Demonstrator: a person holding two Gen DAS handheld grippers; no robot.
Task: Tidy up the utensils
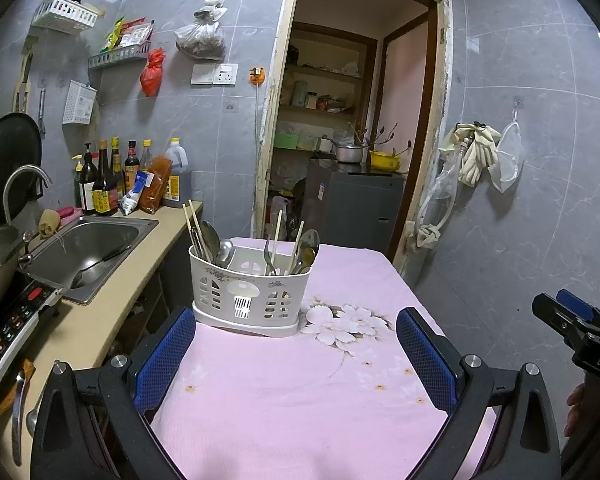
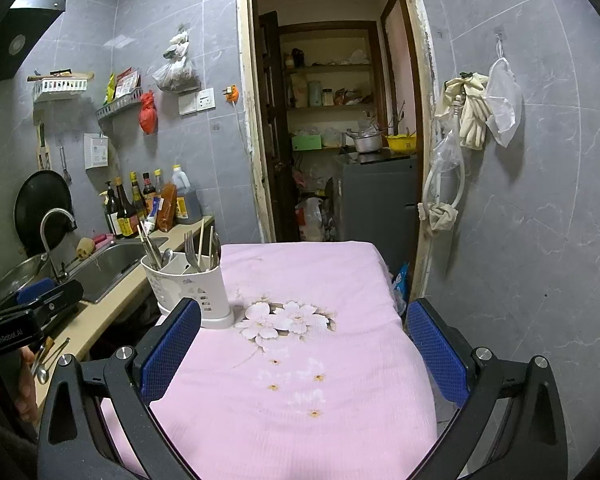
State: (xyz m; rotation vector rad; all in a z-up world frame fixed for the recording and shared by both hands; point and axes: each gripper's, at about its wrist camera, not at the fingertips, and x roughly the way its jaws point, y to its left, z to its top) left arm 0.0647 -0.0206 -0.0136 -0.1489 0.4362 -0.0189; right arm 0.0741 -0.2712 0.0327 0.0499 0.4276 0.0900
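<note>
The caddy (image 1: 250,294) stands at the far left of the pink bench (image 1: 300,380), full of spoons (image 1: 210,236) and chopsticks (image 1: 192,220). Both tongs, left (image 1: 296,354) and right (image 2: 304,346), are spread and empty. A clumsy grab could tip it over.

- The lower ends of the utensils (image 1: 296,254) were hidden inside the white caddy (image 1: 250,300).
- In the right wrist view, the left gripper (image 2: 50,294), at nine o'clock, was cut off by the frame edge.
- Bottle labels (image 1: 104,200) on the counter were too small to read.
- The pantry shelves (image 2: 328,96) at twelve o'clock held items too dim to identify.
</note>
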